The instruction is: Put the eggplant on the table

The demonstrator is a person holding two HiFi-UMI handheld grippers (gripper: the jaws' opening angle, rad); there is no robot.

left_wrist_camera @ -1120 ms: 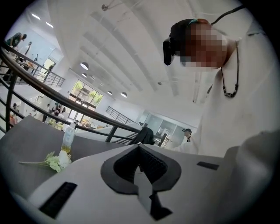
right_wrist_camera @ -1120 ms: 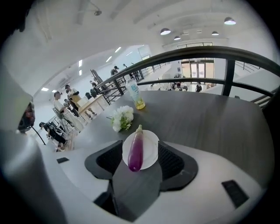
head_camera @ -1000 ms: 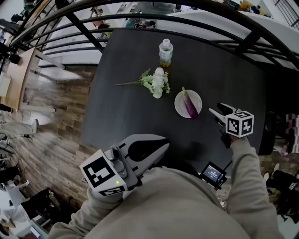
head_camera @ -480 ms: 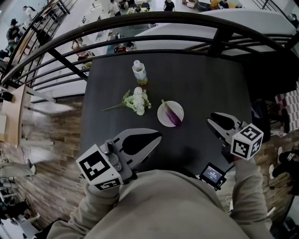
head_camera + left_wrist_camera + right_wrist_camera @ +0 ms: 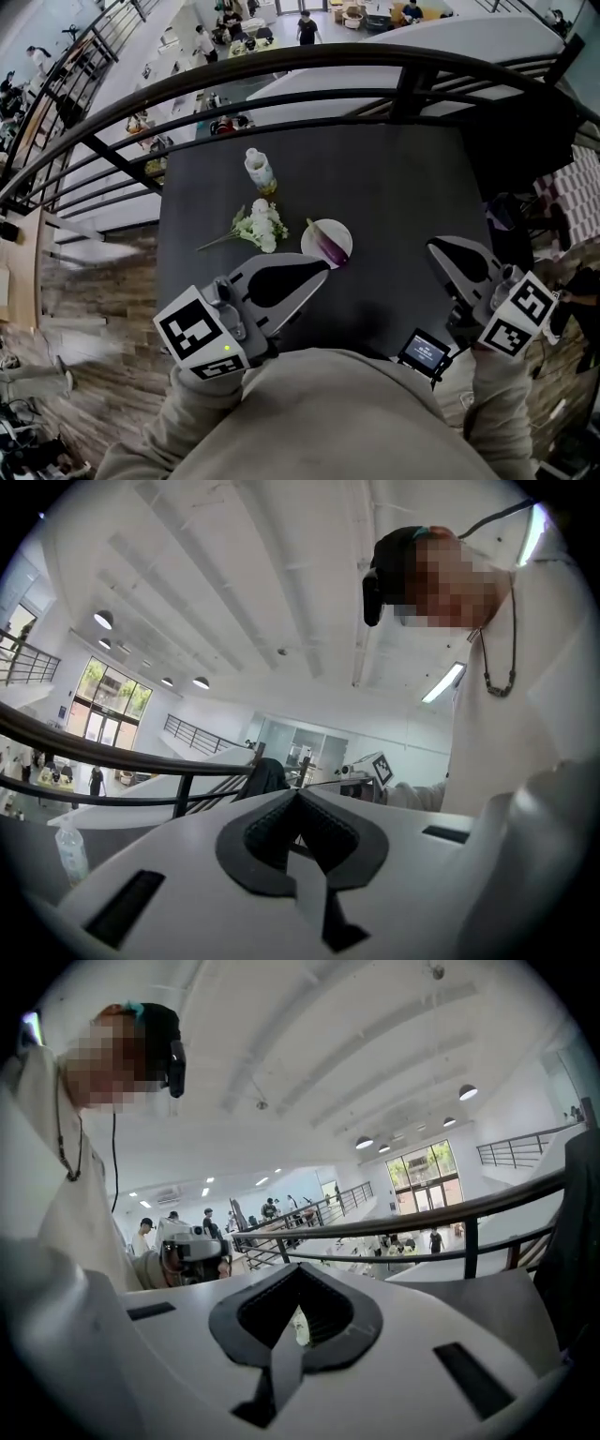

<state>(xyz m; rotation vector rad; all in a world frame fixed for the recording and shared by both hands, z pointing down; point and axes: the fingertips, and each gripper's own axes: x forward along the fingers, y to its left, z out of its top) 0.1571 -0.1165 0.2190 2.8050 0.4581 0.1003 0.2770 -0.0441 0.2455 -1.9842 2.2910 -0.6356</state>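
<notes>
The eggplant (image 5: pixel 328 247) lies on a white plate (image 5: pixel 339 228) near the tabletop's (image 5: pixel 412 197) middle, its long axis slanting from far-left to near-right. Both grippers hang over the near edge with jaws pressed together on nothing. The left gripper (image 5: pixel 323 272) looks nearer the eggplant than the right gripper (image 5: pixel 433 246).

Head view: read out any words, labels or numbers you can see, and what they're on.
No text is readable.
Label on the bottle: too small to read.
The small screen: too blurred to read.
The left cube and right cube: square markers only, no words.
</notes>
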